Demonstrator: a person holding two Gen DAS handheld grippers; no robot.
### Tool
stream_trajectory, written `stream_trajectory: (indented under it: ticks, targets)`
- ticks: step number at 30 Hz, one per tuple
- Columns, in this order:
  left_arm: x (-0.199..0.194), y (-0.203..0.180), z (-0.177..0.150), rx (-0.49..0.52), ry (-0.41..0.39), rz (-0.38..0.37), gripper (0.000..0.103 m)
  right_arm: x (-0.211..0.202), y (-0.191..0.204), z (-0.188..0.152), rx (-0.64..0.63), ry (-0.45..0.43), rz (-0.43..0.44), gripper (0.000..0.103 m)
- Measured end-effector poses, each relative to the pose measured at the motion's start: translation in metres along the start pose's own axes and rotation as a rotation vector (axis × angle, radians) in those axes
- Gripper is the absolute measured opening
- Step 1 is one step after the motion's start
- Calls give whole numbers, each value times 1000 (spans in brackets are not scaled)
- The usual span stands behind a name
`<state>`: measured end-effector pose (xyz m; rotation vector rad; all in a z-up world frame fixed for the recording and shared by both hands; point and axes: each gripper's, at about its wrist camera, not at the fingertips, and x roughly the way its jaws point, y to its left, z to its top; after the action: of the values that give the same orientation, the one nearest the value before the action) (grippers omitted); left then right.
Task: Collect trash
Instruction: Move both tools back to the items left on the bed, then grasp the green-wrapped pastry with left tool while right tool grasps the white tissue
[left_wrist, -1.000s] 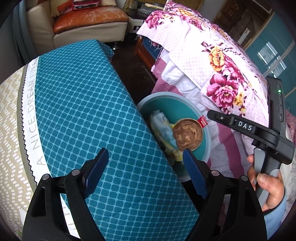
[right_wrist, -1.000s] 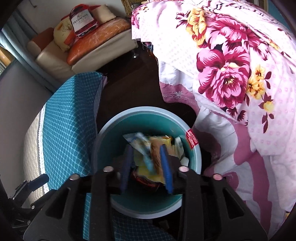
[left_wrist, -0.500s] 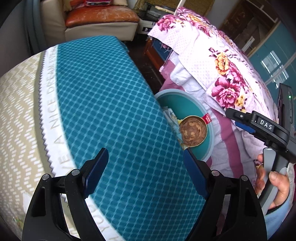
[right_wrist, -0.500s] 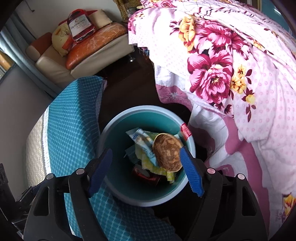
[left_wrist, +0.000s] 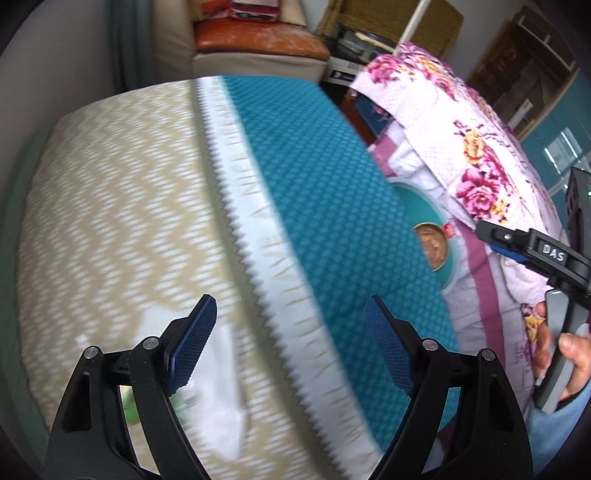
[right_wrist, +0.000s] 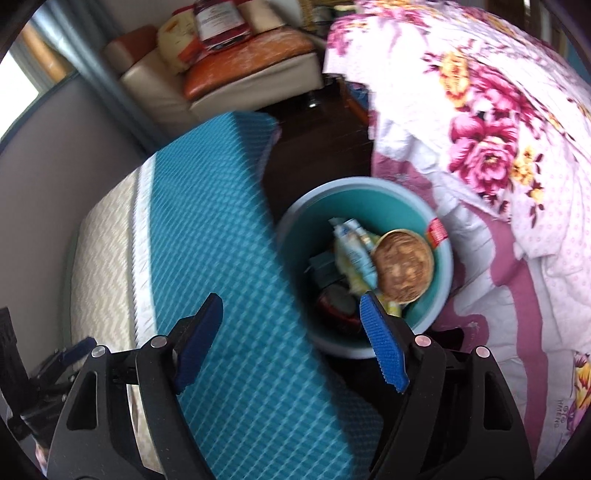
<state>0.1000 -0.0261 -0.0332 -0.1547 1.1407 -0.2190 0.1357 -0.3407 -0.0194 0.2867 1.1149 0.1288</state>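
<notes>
A teal trash bin (right_wrist: 369, 183) stands on the dark floor between the cloth-covered table and the bed. Inside lie a brown round lid-like disc (right_wrist: 402, 266), pale wrappers (right_wrist: 351, 243) and a dark red can (right_wrist: 340, 306). My right gripper (right_wrist: 291, 347) is open and empty above the table's teal edge, left of the bin. My left gripper (left_wrist: 290, 350) is open and empty over the cloth's white band. A blurred white crumpled piece (left_wrist: 218, 384) lies on the beige part under its left finger. From this side the table hides most of the bin (left_wrist: 424, 199).
A teal and beige cloth (left_wrist: 314, 192) covers the table. The flowered pink quilt (right_wrist: 498, 147) hangs close to the bin's right side. A cream sofa with orange cushions (right_wrist: 240, 74) stands at the back. A hand (left_wrist: 569, 354) holds the right gripper's handle.
The right gripper opened and let the brown disc drop into the bin, then drew back left over the table. The left gripper slid left from the teal cloth to the beige part.
</notes>
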Motion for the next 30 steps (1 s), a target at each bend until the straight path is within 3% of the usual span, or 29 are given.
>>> stream_trajectory:
  ticks: [9,12,20,30]
  targets:
    - [-18,84,-45,-78,21,118,83,4,58,-27,-102,59,27,76]
    - [-16,101,-56,-106,37,117,83,7,73,-33,-129,81,29,76]
    - [-10,107,-70,-61,29,82,83,18,110,-48,-197,136,32,76]
    - [-29,120,-75,-74,-61,158,83,28,131,-57,-231,168,30,76]
